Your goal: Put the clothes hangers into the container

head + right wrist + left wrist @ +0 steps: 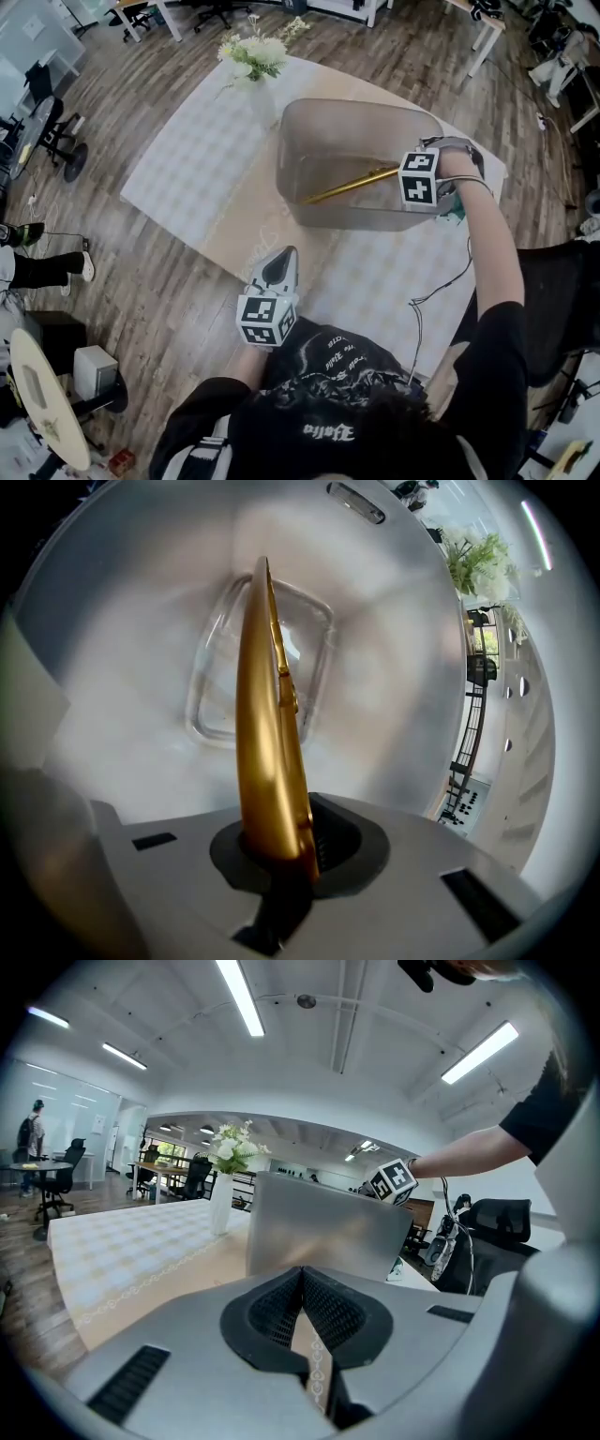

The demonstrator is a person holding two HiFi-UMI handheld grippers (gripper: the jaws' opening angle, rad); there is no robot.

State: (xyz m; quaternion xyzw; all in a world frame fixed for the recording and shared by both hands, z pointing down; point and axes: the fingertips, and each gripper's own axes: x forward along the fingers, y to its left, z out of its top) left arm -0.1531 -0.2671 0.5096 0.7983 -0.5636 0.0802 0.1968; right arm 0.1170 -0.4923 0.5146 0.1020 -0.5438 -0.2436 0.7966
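Gold metal clothes hanger (352,185), one item: in the head view it lies slanted inside the translucent grey container (309,150), far end low on the floor of the tub, near end up at my right gripper (405,176), which reaches in over the right rim. Container stands on the pale patterned table (187,178), with a vase of white flowers (253,56) just beyond its far left corner. My left gripper (279,270) hovers over the near part of the table, apart from the container, pointing toward it.

Left gripper view: jaws closed tip to tip, nothing between them. Container wall ahead, vase to its left, the marker cube of my right gripper showing above the container's rim.

Right gripper view: jaws only slightly parted, the hanger's end standing between them and leaning on the left pad, with ribbed pad showing bare on its other side; I read no firm clamp. Hanger runs straight ahead toward the container's floor.
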